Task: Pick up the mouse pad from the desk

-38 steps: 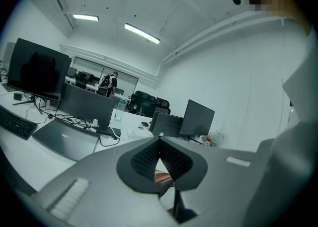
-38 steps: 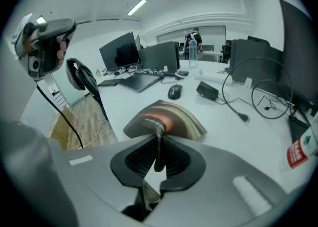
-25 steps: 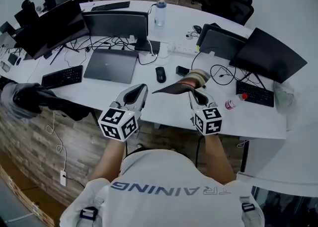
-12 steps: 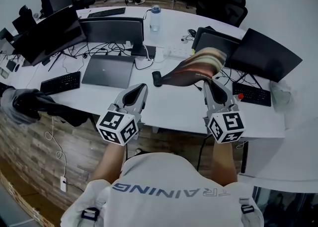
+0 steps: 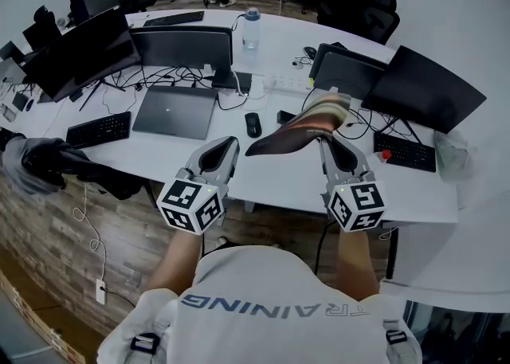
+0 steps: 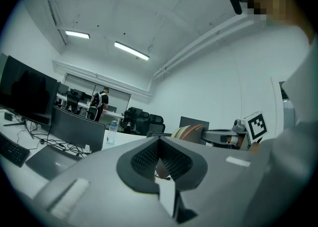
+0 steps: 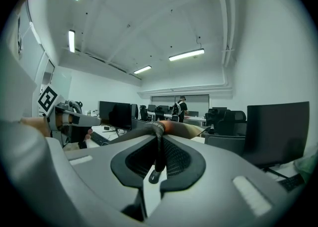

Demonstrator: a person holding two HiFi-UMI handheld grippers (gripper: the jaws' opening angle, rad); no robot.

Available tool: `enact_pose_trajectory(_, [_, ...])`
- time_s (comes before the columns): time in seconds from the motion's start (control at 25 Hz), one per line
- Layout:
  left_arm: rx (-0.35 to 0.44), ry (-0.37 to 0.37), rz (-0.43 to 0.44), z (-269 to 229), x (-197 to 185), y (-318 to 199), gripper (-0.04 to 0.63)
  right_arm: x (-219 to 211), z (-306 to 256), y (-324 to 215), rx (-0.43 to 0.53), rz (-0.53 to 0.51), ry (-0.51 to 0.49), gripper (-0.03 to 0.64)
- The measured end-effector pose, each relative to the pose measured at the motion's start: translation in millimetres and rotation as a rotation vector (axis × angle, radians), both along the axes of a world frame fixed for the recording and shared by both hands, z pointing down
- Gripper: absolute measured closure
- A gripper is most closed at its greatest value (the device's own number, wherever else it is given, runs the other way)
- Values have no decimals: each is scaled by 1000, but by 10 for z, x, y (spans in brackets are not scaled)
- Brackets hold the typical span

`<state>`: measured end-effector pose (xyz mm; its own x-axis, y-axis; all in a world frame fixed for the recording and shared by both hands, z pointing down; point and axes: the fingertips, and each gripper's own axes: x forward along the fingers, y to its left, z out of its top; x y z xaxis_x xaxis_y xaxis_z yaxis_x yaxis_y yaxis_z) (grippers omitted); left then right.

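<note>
Head view, item one: right tool (image 5: 325,141), clenched on one edge of the mouse pad (image 5: 299,125). The pad hung in the air ahead of that tool and drooped away toward the left tool's side. No part of it appeared to touch the surface (image 5: 279,175) below.

Right gripper view, same item: the pad's thin edge stood pinched between the two ribbed faces, with the sheet running forward from the tool.

Item two: left tool (image 5: 225,144), jaws closed together on nothing. It was held level beside the right tool and well apart from the pad.

Item three: black mouse (image 5: 253,123), lying on the surface beyond the left tool, near the pad's sagging corner and not touching it.

Item four: closed laptop (image 5: 175,111), further out and to the left of the left tool.

Status, as a judgement: the pickup looked essentially complete, with the pad gripped and clear of the surface. Remaining, at most, was to hold it steady, since the grip took only one edge of a limp sheet.
</note>
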<state>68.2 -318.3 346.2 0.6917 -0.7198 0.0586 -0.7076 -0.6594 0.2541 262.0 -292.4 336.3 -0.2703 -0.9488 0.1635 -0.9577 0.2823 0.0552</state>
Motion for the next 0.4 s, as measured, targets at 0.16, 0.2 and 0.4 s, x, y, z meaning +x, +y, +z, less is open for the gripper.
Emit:
enact_pose_trajectory(0.16, [-6, -8, -1, 24, 7, 25, 595, -14, 35, 20, -4, -6, -7, 572])
enact_pose_trajectory(0.2, [-7, -9, -2, 28, 7, 28, 595, -10, 38, 23, -4, -6, -10, 572])
enact_pose_trajectory(0.4, [-11, -17, -3, 52, 23, 49, 595, 29, 65, 44, -11, 3, -19, 572])
